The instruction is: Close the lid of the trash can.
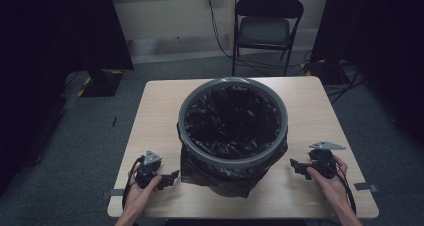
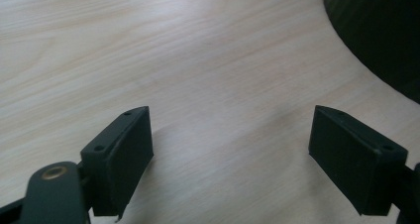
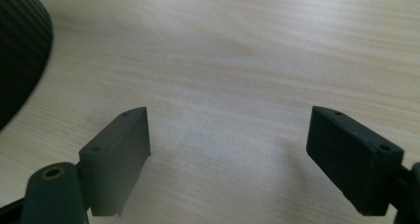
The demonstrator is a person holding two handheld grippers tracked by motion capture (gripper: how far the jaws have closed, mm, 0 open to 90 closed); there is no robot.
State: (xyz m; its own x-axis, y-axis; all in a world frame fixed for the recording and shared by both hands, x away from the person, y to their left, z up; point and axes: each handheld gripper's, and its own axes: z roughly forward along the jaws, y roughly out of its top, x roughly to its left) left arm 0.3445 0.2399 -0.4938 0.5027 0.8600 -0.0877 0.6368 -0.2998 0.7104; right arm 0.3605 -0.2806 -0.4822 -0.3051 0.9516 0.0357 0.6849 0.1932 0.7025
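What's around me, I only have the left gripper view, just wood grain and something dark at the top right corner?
Observer: That dark thing is a grey-rimmed bin lined with a black bag, standing mid-table.
Operator: Where's my left gripper relative to it?
Observer: The left gripper sits near the table's front edge, left of the bin's base, jaws pointing toward it.
Operator: And the other one?
Observer: The right gripper mirrors it on the bin's right side, jaws wide open with bare wood between them.
Operator: Anything in the bin?
Observer: I see crumpled bag lining inside; it's too dark to tell more.
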